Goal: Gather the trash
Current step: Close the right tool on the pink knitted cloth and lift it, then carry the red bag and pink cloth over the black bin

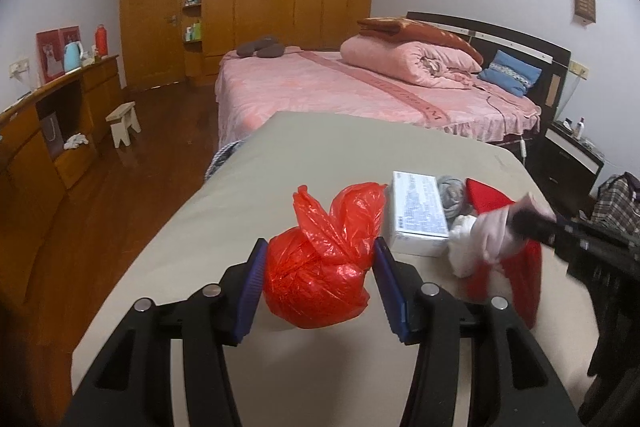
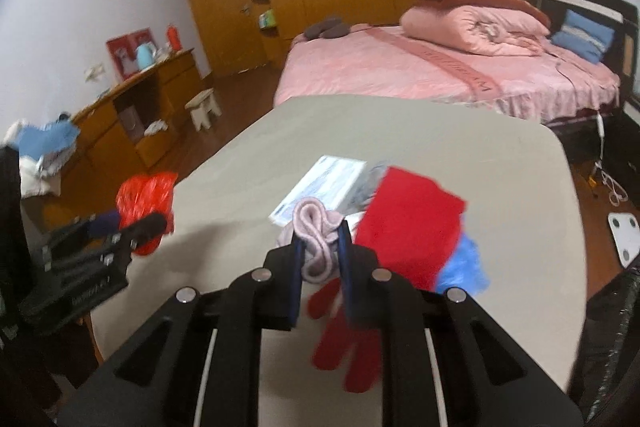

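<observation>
Scene: beige counter (image 1: 192,227) in a bedroom, pink bed (image 1: 320,87) behind it. Loose items sit bunched at the counter's near right part: white box (image 1: 418,213), grey cloth (image 1: 452,193), red cloth (image 2: 408,223), blue cloth (image 2: 464,263), red glove (image 2: 344,339). Bunching probably reflects a sort in progress, trash versus keepers; I cannot tell from these views which of them count as trash.

Trash item 1: red plastic bag (image 1: 320,267), knotted at the top and filled out, so likely a bundle already tied for removal. It sits between the blue pads of the left hand-held gripper (image 1: 320,279). Jaws stand at a middling width, both pads pressed against the bag's sides. Judged a hold on the bag. In the right wrist view the bag (image 2: 146,203) appears at the counter's left edge, possibly lifted clear; contact with the surface not resolvable.

Item 2: pink rolled cloth (image 2: 316,247), sock-like, coiled. The right hand-held gripper (image 2: 320,259) is closed down narrow on it, fabric squeezed between the pads and bulging above them. Seen from the left wrist view (image 1: 500,231), the cloth hangs from the fingertips above the white and red items, so it seems raised off the pile.

Red glove lies under the right hand-held gripper, not gripped.
</observation>
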